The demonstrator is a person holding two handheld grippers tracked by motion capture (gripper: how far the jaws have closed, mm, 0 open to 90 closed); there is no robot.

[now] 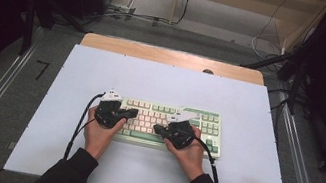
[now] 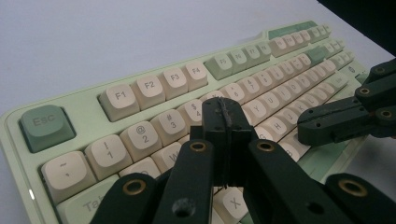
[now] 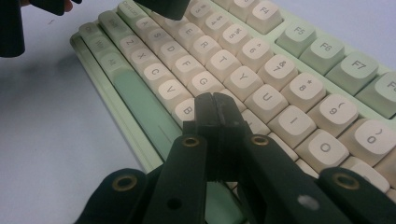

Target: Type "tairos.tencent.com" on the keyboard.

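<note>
Forearms in dark sleeves are seen entering from the near edge, each hand carrying a claw. Both jaw pairs are pressed together with nothing between them. The left claw (image 1: 132, 113) is held over the left half of the keyboard (image 1: 205, 129), its tip poised above the number row near key 5 (image 2: 212, 95). The right claw (image 1: 158, 129) is held over the bottom letter row, close to key B (image 3: 187, 108) and the space bar (image 3: 140, 100). The keyboard lies directly beneath and ahead of both claws, its long axis running from one claw to the other. Pale green housing, cream letter keys and darker green accent keys are shown, resting on a white surface (image 1: 163, 79).
</note>
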